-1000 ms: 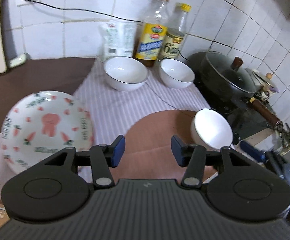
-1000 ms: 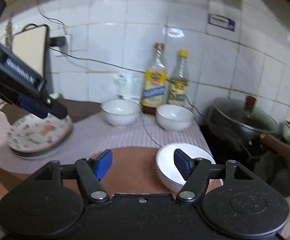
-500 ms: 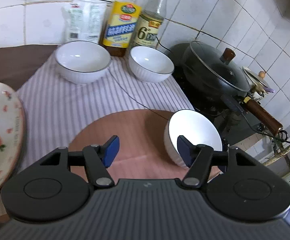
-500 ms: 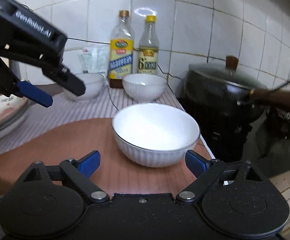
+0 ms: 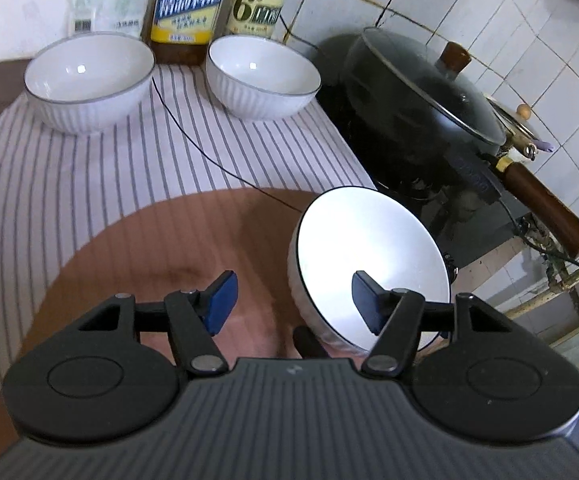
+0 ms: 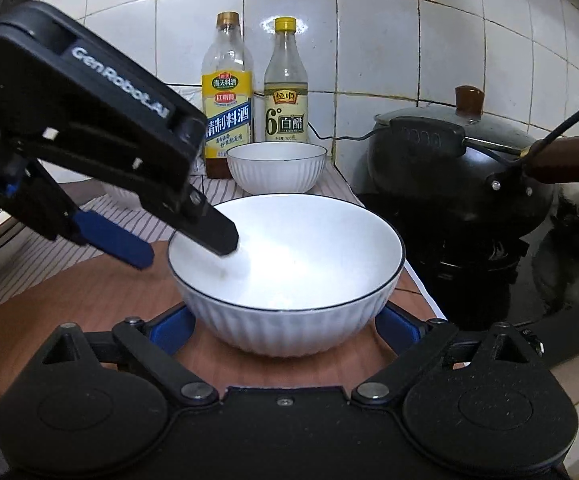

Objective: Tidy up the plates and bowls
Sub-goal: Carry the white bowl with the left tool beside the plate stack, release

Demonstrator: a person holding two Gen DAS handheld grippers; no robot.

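From the left wrist view, my left tongs (image 5: 291,300) are spread wide and hold nothing. The near bowl (image 5: 365,256) sits on the brown mat (image 5: 161,248) at 3 o'clock of the tongs, and 1 blue finger (image 5: 365,304) hangs over its white inside while the other stands outside its rim. 2 more bowls wait at 11 and 12 o'clock on the striped cloth (image 5: 89,168), the left bowl (image 5: 89,80) and the right bowl (image 5: 263,76), just in front of the bottles (image 5: 187,0). A thin black cable (image 5: 209,160) crosses the cloth toward the near bowl.

From the right wrist view, my right tongs (image 6: 285,330) are wide apart, 1 finger on each side of the near bowl's ribbed base; I cannot tell if the pads touch it. The left tongs reach in from 10 o'clock over the rim.

My worry: if both tongs close together, they could tip the glazed bowl or pinch it unevenly and let it slip toward the black pot (image 6: 449,168) at 2 o'clock. A lift could also snag that cable.
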